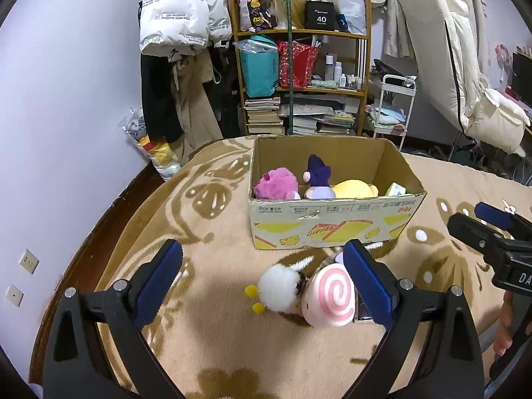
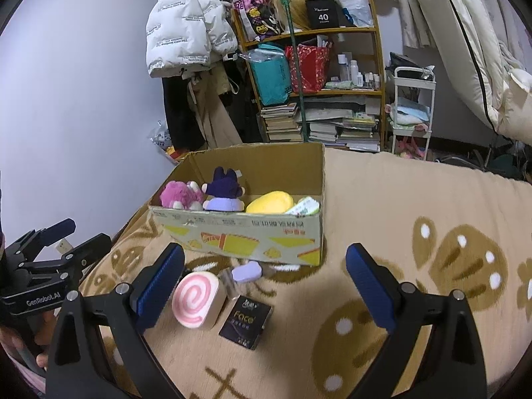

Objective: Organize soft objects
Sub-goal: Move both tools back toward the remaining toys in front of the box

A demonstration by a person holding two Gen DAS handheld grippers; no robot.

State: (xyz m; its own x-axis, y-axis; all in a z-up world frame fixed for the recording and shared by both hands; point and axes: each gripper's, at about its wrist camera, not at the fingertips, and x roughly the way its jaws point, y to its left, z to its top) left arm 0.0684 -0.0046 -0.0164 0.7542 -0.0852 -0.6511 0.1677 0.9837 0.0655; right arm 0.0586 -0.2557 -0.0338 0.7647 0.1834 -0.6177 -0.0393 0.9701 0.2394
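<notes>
An open cardboard box [image 1: 332,226] is set on the patterned blanket, and a pink plush [image 1: 276,184], a purple plush [image 1: 317,179], a yellow plush [image 1: 354,189] and a pale green pack [image 1: 395,190] are held inside. Just before the box, a pink swirl cushion [image 2: 196,301], a white fluffy toy [image 1: 279,287], a small lilac piece [image 2: 246,272] and a dark "Face" packet [image 2: 245,321] are laid close together.

Home bedroom, patterned bed blanket [image 2: 415,193], cluttered bookshelf [image 1: 301,35] (books stacked), hanging coats [image 1: 176,10]

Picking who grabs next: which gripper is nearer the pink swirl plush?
Left. The left gripper has the pink swirl plush between its open fingers; the right gripper sits further to the plush's right, empty.
</notes>
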